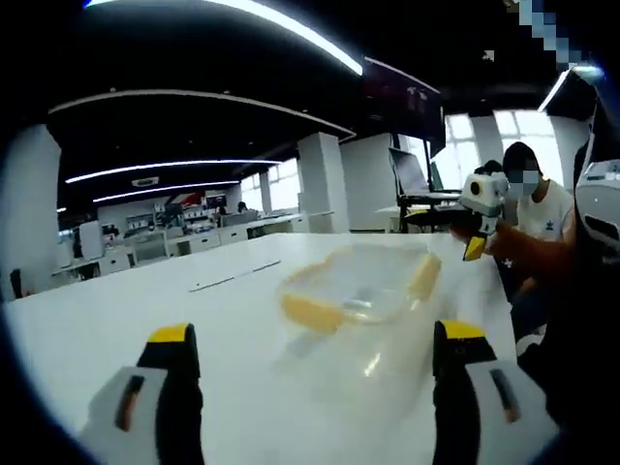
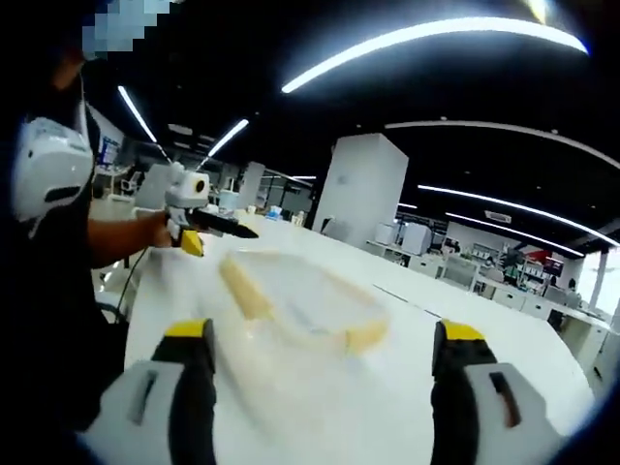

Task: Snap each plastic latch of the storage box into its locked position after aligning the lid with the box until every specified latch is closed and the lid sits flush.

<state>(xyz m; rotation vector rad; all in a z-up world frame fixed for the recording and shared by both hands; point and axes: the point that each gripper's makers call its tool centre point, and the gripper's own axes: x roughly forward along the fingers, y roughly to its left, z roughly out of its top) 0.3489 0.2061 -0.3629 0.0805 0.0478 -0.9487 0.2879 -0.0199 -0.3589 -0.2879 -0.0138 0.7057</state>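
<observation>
Storage box (image 1: 360, 286) on white table (image 1: 145, 310); both claws spread, clear.

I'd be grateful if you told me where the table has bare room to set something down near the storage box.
The white table is bare left of the clear storage box in the left gripper view, out to the far edge. The strip between the box and the open left hand-held gripper is also free. It is crowded beyond the box, where another hand-held gripper hovers.

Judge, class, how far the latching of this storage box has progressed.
Done: the lid seems to sit on the storage box; blur hides whether its yellow latches are snapped. In hand: nothing; left gripper and right gripper are open, short of the box. Left: closing latches.
</observation>
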